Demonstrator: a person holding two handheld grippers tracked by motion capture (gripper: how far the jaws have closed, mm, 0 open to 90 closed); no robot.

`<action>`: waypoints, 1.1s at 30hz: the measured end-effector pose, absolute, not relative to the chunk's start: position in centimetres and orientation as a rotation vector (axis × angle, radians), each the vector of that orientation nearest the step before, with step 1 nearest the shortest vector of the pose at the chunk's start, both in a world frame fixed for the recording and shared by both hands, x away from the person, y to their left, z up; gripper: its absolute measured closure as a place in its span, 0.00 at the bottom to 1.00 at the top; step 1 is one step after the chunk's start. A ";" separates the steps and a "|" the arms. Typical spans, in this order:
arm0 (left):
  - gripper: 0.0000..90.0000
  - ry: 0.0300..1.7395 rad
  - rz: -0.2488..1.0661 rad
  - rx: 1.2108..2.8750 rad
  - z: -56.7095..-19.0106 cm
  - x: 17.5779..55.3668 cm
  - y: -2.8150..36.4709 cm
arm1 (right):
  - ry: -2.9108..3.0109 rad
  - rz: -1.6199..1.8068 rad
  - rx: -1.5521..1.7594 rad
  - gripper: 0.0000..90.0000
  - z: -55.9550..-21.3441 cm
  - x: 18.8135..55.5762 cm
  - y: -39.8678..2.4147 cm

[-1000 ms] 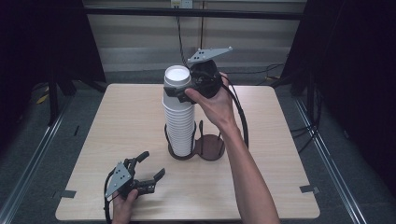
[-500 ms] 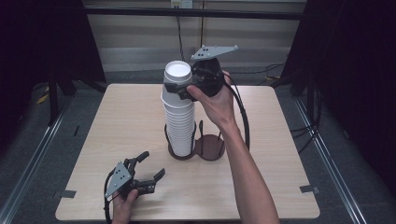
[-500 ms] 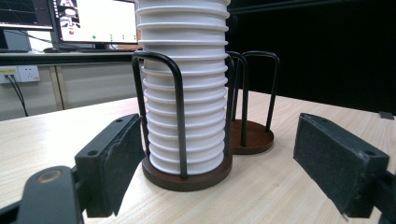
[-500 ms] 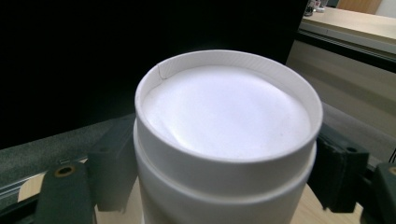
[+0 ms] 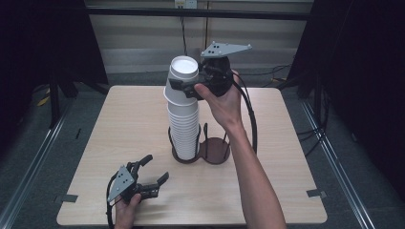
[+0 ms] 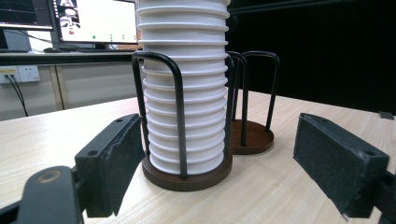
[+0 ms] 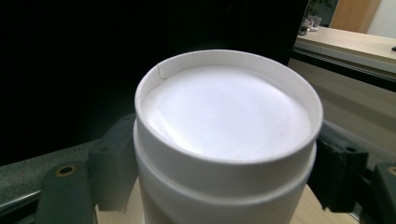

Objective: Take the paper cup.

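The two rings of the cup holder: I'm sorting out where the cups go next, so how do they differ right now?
The left ring holds the tall stack of upside-down white cups, which rises well above its wire posts; the right ring holds nothing, its brown base bare. The right gripper clasps the top cup over the left ring. Both rings share round brown bases and black wire loops, joined side by side.

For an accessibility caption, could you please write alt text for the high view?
The right tongs grip the top cup of a tall stack of white paper cups, upside down in a two-slot wire holder on a wooden table. The left tongs rest open near the table's front edge.
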State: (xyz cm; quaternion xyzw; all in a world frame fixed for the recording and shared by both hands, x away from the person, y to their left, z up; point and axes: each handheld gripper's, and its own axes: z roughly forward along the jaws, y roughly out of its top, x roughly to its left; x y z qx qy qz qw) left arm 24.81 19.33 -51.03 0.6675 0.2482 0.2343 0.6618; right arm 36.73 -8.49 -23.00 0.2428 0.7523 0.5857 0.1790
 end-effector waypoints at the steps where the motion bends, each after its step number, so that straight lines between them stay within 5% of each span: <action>1: 0.18 0.561 0.529 1.509 -51.0 24.8 19.3 | 2.123 1.672 0.686 0.24 -23.0 36.8 -8.6; 33: 0.18 0.561 0.530 1.510 -51.0 24.8 19.3 | 1.986 1.786 0.657 0.24 -21.5 35.7 -10.1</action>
